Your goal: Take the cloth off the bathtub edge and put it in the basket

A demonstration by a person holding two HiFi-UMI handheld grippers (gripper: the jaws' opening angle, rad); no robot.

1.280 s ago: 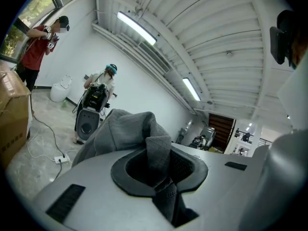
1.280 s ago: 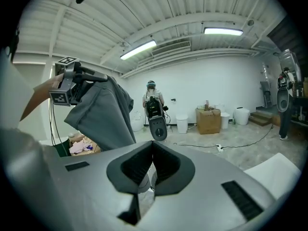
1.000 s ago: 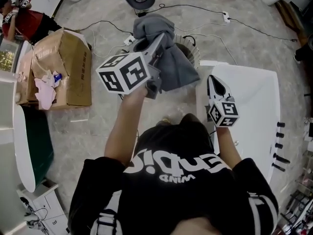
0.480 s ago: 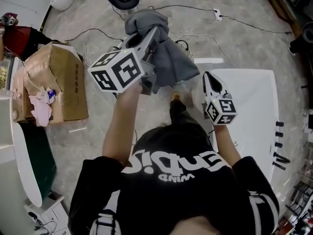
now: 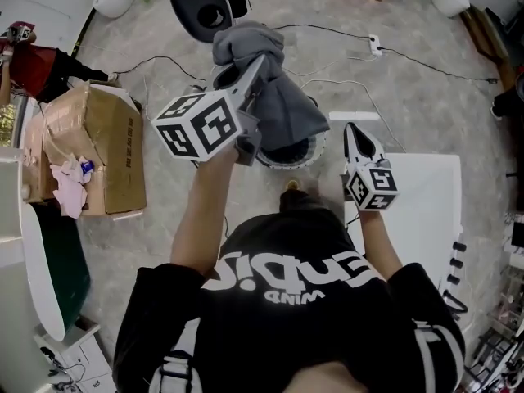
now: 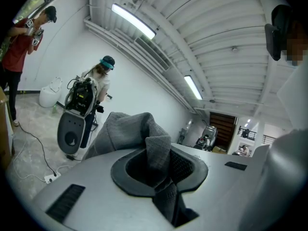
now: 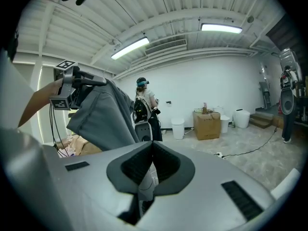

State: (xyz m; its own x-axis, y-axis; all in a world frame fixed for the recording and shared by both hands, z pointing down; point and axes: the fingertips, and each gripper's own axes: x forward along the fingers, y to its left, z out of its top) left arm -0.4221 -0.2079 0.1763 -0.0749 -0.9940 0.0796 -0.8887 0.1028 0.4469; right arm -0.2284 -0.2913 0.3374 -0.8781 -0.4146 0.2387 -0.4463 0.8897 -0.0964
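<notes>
My left gripper [image 5: 259,67] is raised and shut on the grey cloth [image 5: 282,109], which drapes down over its jaws. In the left gripper view a fold of the cloth [image 6: 156,160] is pinched between the pads and the rest bunches beyond them. Directly under the hanging cloth stands the round white basket [image 5: 315,151] with a dark inside, mostly covered by it. My right gripper [image 5: 354,134] is shut on nothing, to the right of the basket over the near corner of the white bathtub [image 5: 417,211]. From the right gripper view the cloth [image 7: 103,114] hangs at left.
An open cardboard box [image 5: 110,150] with pink rags sits on the floor at left. Beside it is a white tub with a green inside [image 5: 49,260]. Cables and a power strip [image 5: 373,42] cross the floor ahead. A dark machine [image 5: 201,2] and a person [image 6: 98,81] stand beyond.
The view has shifted forward: the basket now shows right under the hanging cloth and the bathtub has slid lower right. My left gripper keeps its hold on the cloth.
</notes>
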